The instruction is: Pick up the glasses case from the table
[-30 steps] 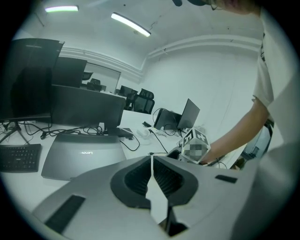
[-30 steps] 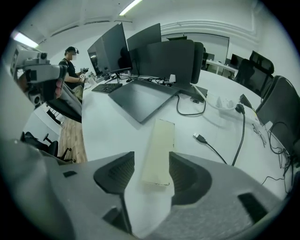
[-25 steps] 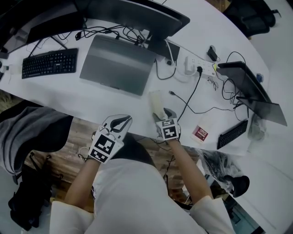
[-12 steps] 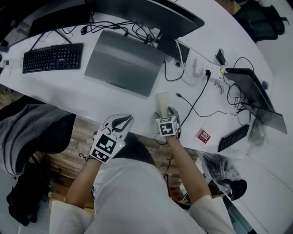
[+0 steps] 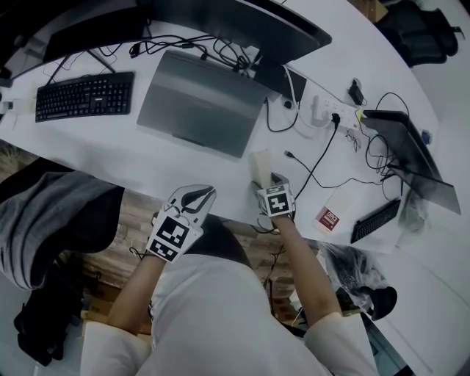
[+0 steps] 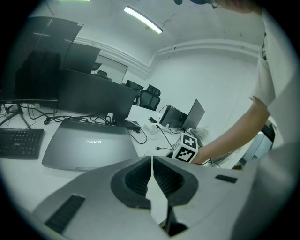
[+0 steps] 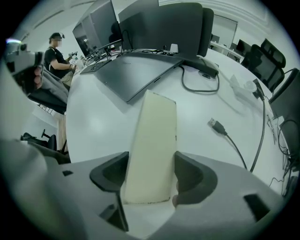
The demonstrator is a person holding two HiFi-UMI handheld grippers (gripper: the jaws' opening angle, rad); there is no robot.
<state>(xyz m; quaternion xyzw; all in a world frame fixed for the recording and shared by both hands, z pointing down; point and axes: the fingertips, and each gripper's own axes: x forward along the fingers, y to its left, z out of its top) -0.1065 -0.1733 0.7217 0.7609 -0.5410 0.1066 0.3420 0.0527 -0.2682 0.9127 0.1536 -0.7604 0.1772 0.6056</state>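
Note:
The glasses case [image 5: 261, 161] is a pale cream oblong that lies flat on the white table [image 5: 147, 158] near its front edge. My right gripper [image 5: 266, 180] points steeply down over the case's near end. In the right gripper view the case [image 7: 154, 136] runs between the two jaws of the right gripper [image 7: 151, 165], which are closing on it; the pads sit right at its long sides with no clear squeeze. My left gripper [image 5: 200, 192] hovers off the table's front edge to the left, shut on nothing; the left gripper [image 6: 152, 164] shows its pads together.
A closed grey laptop [image 5: 202, 103] lies behind the case, with a black keyboard [image 5: 84, 94] to its left and a monitor [image 5: 242, 22] behind. A USB cable [image 5: 294, 156], a power strip [image 5: 327, 110] and a red-and-white packet [image 5: 328, 213] lie to the right.
My right gripper has come down over the near end of the case, so the case now sits between its jaws. The left gripper has sunk slightly.

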